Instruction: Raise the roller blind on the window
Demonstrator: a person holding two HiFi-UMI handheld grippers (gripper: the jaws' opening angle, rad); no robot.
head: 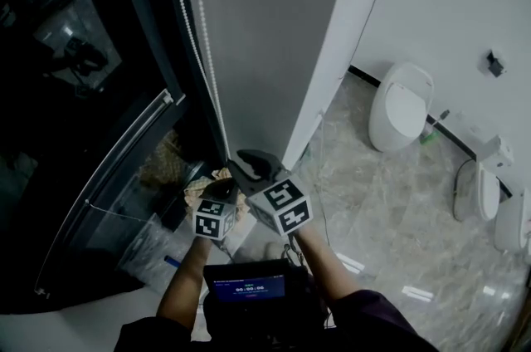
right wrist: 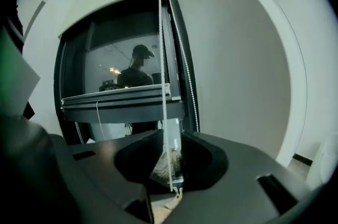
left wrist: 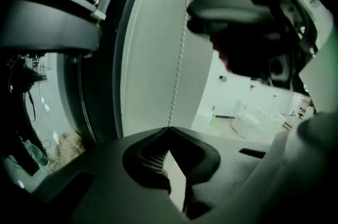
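Note:
The white bead chain point(head: 199, 51) hangs down the dark window's right edge, beside a grey wall panel. My left gripper point(head: 217, 191) is shut on one strand; in the left gripper view the bead chain point(left wrist: 179, 59) runs down into the closed jaw tips of that gripper point(left wrist: 169, 129). My right gripper point(head: 253, 163) is just above and right of it. Its jaws point(right wrist: 170, 157) stand open, with a chain strand point(right wrist: 163, 85) passing through the gap, untouched. A grey horizontal bar point(right wrist: 121, 104) crosses the window; the glass looks darker above it.
Straw-like stuffing and plastic bags point(head: 178, 176) lie behind the glass low down. The grey wall panel point(head: 274, 35) stands right of the chain. White urinals point(head: 400, 105) line the far wall on a marble floor. A person's reflection point(right wrist: 138, 72) shows in the window.

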